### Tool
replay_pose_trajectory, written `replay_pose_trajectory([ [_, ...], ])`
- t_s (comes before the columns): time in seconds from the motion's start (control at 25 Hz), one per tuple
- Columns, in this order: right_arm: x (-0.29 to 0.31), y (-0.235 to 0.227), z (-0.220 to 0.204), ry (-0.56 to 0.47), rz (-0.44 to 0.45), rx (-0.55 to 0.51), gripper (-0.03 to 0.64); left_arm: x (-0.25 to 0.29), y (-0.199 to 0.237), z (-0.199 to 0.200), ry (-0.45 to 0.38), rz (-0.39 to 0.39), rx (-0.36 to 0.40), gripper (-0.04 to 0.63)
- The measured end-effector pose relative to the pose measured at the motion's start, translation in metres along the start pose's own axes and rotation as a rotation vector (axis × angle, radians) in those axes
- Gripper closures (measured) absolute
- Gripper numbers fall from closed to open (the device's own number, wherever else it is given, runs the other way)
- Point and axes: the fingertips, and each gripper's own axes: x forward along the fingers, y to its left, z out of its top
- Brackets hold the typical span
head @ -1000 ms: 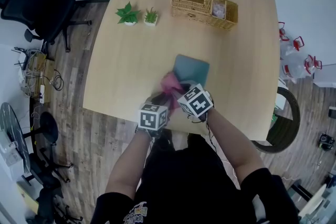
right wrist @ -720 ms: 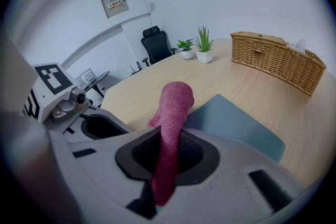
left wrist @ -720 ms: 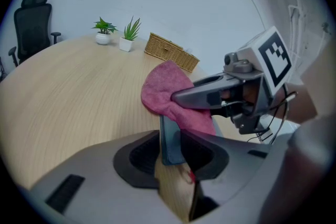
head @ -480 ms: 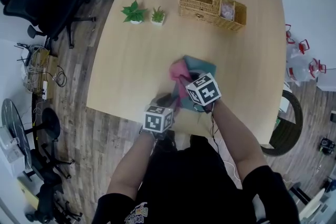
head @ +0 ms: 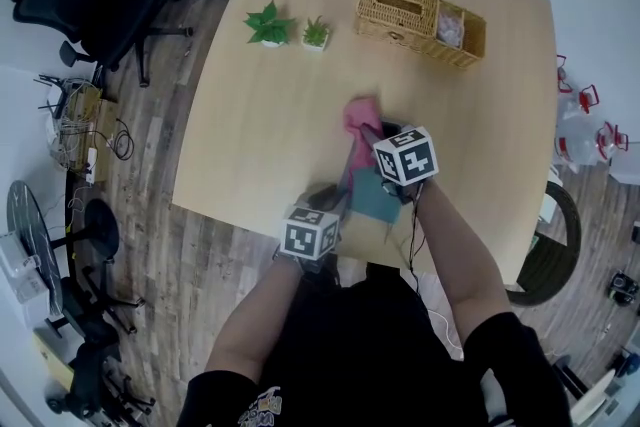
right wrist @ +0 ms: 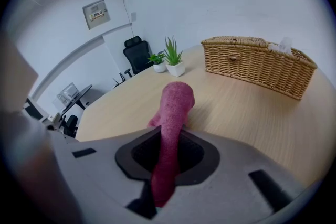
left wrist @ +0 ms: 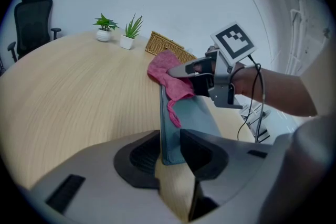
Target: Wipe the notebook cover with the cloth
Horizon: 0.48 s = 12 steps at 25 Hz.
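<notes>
My left gripper [left wrist: 170, 150] pinches the notebook [left wrist: 193, 115] by its near edge, anchoring it against sliding (my guess). Just ahead, my right gripper [right wrist: 169, 152] is clamped on the pink cloth [right wrist: 172, 107], dragging it at the notebook's far end. Beyond is bare table [right wrist: 252, 123], with the basket [right wrist: 257, 68] well ahead.

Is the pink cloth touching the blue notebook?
Touching. The left gripper view shows the pink cloth draped down onto the notebook cover, with no gap.
</notes>
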Motion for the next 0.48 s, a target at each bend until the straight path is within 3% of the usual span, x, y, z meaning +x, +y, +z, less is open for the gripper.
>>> replay_pose_trajectory([
  [0.48,0.004,-0.037,0.022,-0.081,-0.091,0.096,0.555,0.000,0.001,0.000,0.005,-0.011,-0.015,0.488],
])
